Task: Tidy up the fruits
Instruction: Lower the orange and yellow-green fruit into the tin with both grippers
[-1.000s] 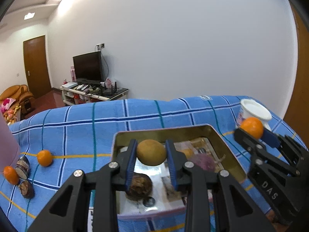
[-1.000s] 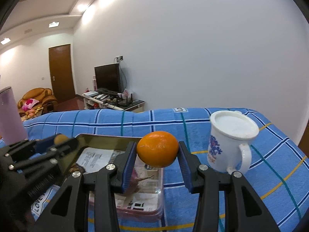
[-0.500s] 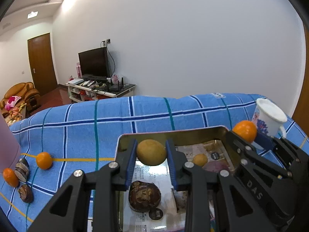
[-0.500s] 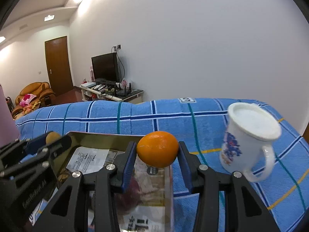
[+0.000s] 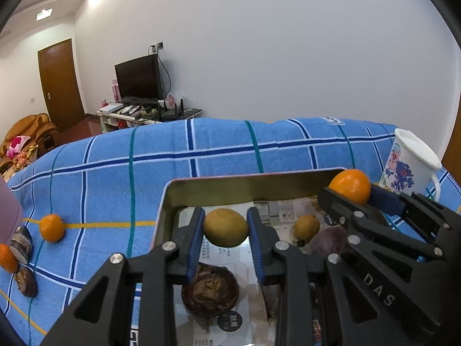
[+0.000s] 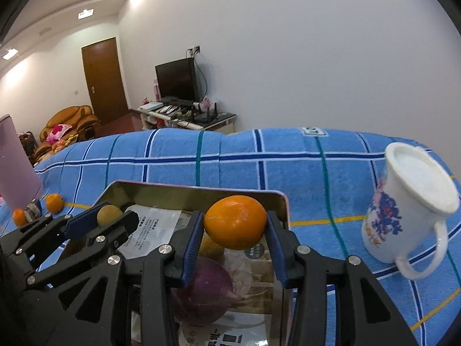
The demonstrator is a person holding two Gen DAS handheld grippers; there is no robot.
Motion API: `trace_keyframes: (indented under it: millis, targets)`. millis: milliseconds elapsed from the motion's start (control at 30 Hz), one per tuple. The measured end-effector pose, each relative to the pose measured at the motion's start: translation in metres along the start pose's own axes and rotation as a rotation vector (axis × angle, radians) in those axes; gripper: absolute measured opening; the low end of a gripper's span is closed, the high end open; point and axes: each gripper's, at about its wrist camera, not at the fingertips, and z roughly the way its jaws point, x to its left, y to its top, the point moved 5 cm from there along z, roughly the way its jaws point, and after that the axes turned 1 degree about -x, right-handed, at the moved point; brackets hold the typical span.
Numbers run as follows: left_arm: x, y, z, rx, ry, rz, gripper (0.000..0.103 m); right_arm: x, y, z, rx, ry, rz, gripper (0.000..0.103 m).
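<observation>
Fruit-laden tongs (image 5: pixel 226 230) above tin tray (image 5: pixel 245 184)

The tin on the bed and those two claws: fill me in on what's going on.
A person is sorting fruit into a metal tin on a blue checked cloth. The left claw grips a yellow-brown fruit over the tin, and the right claw grips an orange above its far corner. Neither has been released yet. A few fruits already lie inside the tin. Two small oranges wait on the cloth at the left, and a white mug stands to the right.
</observation>
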Motion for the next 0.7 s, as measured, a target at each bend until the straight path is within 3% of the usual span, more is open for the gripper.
trace_keyframes:
  millis: [300, 700]
  targets:
    - [0.003, 0.001, 0.009, 0.038, -0.009, -0.014, 0.031, 0.001, -0.004, 0.011, 0.054, 0.051, 0.018, 0.046]
    - [0.005, 0.002, 0.013, 0.046, -0.015, -0.025, 0.031, -0.001, -0.005, 0.010, 0.055, 0.075, 0.027, 0.046]
